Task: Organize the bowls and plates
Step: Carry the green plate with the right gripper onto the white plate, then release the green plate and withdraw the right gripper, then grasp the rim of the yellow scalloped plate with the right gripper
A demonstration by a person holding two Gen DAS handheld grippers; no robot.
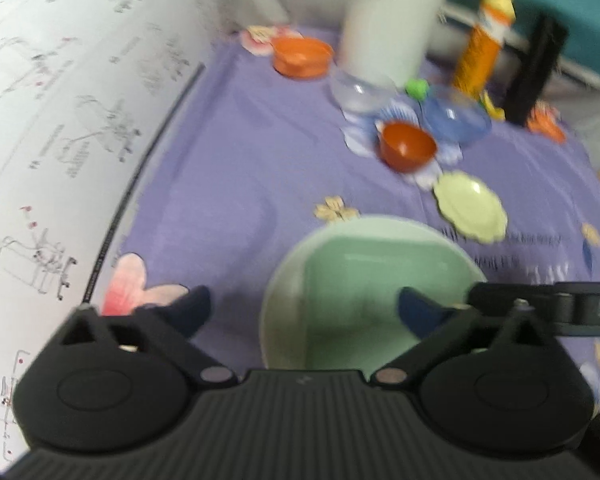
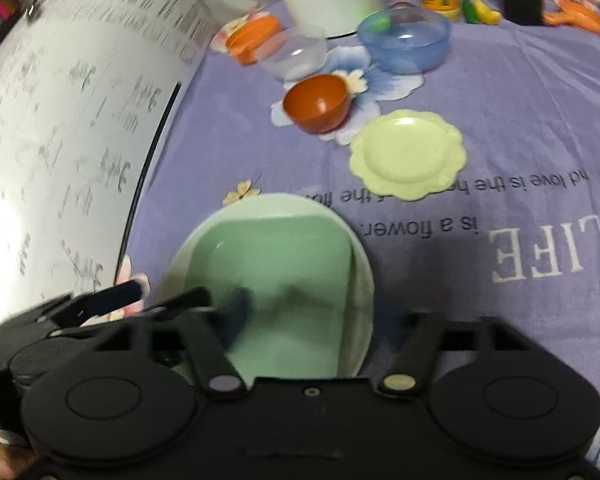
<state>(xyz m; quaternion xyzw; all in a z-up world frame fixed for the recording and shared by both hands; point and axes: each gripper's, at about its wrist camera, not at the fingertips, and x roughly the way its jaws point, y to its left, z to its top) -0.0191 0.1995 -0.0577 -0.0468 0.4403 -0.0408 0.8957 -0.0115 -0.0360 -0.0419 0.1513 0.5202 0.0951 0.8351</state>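
Observation:
A pale green plate [image 1: 364, 280] with a square well lies on the purple cloth just ahead of both grippers; it also shows in the right wrist view [image 2: 276, 264]. My left gripper [image 1: 304, 308] is open, one finger left of the plate, one over its right side. My right gripper [image 2: 316, 312] is open, its fingers straddling the plate's right rim. Beyond lie a yellow scalloped plate [image 1: 470, 206] [image 2: 408, 154], a red-brown bowl [image 1: 406, 146] [image 2: 318, 102], a blue bowl [image 1: 456, 118] [image 2: 406, 38], a clear bowl [image 1: 358, 92] [image 2: 292, 54] and an orange bowl [image 1: 300, 56] [image 2: 252, 38].
A large white printed sheet [image 1: 60, 120] [image 2: 60, 140] rises along the left. A white jug [image 1: 392, 16], an orange bottle [image 1: 484, 40], a black box [image 1: 536, 68] and small toy pieces [image 2: 480, 10] stand at the back.

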